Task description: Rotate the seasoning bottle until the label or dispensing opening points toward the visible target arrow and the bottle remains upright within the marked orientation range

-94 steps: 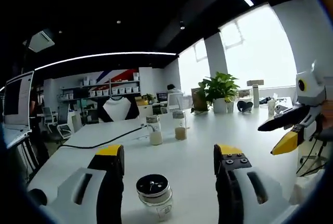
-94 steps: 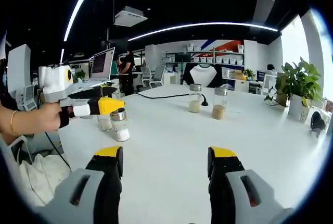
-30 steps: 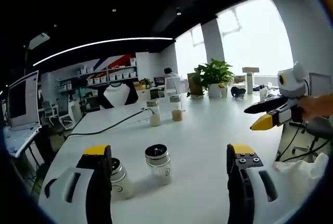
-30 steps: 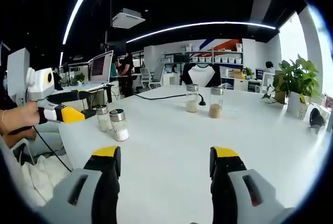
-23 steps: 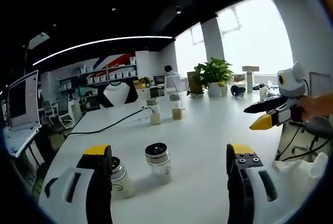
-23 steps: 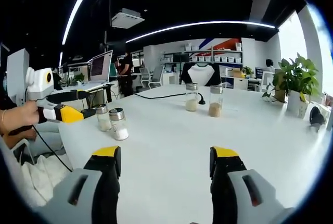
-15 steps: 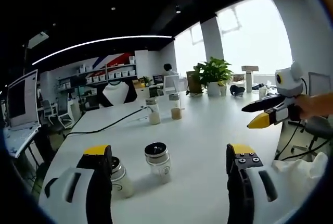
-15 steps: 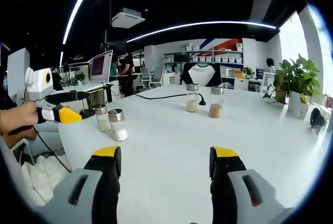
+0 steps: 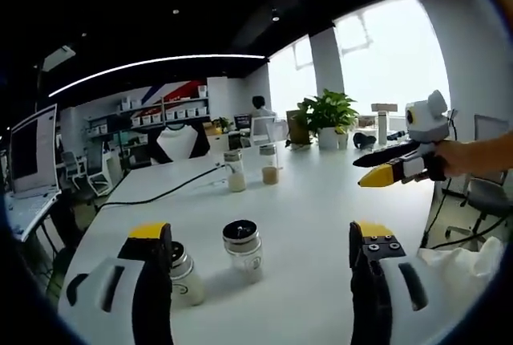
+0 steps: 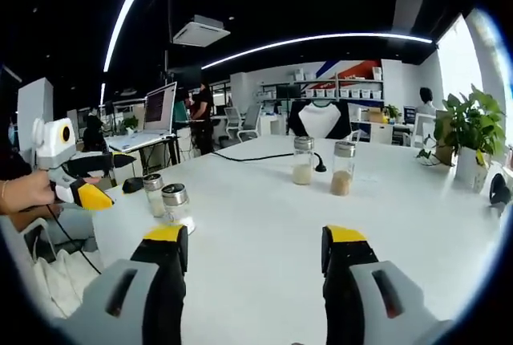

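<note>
A: Where are the seasoning bottles?

B: In the left gripper view, two stand upright near the table's (image 9: 304,209) close edge. One bottle (image 9: 243,250) with a dark dispensing top sits between the left gripper's (image 9: 258,242) jaws but clear of both; the second bottle (image 9: 183,274) is just beside it, partly hidden behind the left-hand jaw.

A: Is the left gripper holding anything?

B: No. Its jaws stand wide apart with nothing between them touching.

A: And the right gripper?

B: In its own view, the right gripper (image 10: 255,246) is also spread wide over bare tabletop, grasping nothing. In the left gripper view it hangs over the table's far right side, held by a hand (image 9: 473,156).

A: Anything else on the table?

B: Two taller jars (image 9: 235,172) stand upright farther back, one with pale contents, one with brownish. A black cable (image 9: 160,196) runs across the surface, and a potted plant (image 9: 329,119) sits at the far end.

A: Can you see a label or arrow?

B: There may be a label on the nearer bottle, but it's too small to read.
</note>
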A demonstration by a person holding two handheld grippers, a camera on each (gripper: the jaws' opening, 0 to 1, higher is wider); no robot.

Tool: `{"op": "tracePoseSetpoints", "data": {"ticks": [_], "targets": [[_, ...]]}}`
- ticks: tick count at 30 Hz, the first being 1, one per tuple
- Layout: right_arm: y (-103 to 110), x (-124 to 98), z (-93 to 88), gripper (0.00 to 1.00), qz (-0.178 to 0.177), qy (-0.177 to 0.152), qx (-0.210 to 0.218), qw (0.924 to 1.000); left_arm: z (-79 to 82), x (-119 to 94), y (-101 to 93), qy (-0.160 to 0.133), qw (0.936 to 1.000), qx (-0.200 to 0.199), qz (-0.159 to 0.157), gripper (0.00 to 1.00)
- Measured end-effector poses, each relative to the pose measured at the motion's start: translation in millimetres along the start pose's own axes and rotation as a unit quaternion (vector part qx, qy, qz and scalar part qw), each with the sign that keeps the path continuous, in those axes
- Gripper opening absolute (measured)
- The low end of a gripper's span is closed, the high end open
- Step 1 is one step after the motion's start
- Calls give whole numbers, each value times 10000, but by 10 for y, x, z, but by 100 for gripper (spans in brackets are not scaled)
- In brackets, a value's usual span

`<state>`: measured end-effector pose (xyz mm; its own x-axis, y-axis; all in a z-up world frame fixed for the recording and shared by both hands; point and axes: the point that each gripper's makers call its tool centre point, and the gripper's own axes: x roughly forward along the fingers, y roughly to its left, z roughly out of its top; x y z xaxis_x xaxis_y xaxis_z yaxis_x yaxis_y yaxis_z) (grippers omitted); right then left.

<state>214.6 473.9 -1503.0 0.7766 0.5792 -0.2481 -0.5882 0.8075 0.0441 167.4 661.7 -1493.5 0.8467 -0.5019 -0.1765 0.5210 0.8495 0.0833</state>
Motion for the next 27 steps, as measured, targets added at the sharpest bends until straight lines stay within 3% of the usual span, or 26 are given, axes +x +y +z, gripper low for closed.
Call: {"op": "tracePoseSetpoints", "data": {"ticks": [11, 27], "targets": [[-110, 140, 267, 68, 74, -138, -183, 9997, 87, -40, -48, -54, 9999, 15, -151, 98], [-384, 284, 848, 68, 111, -374, -498, 9980, 233, -30, -33, -188, 9995, -183, -168, 100]]}}
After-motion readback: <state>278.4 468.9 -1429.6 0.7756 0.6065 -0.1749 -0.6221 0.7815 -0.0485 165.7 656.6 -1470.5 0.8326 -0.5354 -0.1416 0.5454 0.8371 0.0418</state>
